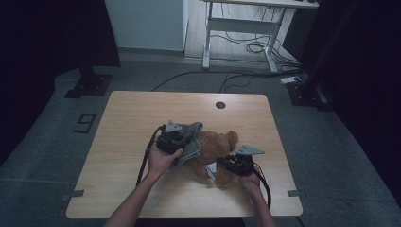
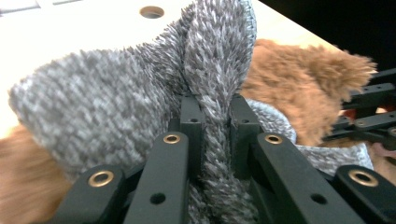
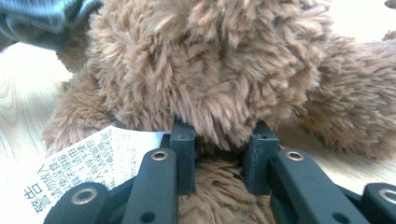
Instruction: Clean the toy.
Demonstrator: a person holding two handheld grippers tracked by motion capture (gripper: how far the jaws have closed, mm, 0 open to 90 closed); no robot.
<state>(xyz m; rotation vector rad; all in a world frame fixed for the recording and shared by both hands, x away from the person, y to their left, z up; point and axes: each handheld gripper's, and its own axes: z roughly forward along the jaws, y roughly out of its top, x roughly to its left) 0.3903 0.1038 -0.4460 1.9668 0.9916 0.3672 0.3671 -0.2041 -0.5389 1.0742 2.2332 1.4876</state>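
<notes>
- The right tongs [image 3: 219, 140] pinch a tuft of the brown teddy bear's [image 3: 219, 70] fur; a white printed label [image 3: 88, 168] lies just to their left.
- The left tongs [image 2: 215, 121] are clamped on a fold of the grey knitted garment [image 2: 107, 102], draped on the bear beyond them.
- Bear and garment lie on the wooden counter [image 1: 132, 118], between both tongs.

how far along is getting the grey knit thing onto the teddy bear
Done: both grips are set. The left hand-held gripper is shut on a fold of the grey knit cloth, and the right hand-held gripper pinches the teddy bear near its white tag. In hand: the cloth lies bunched against the bear. Left: it does not look fully pulled on yet.
</notes>
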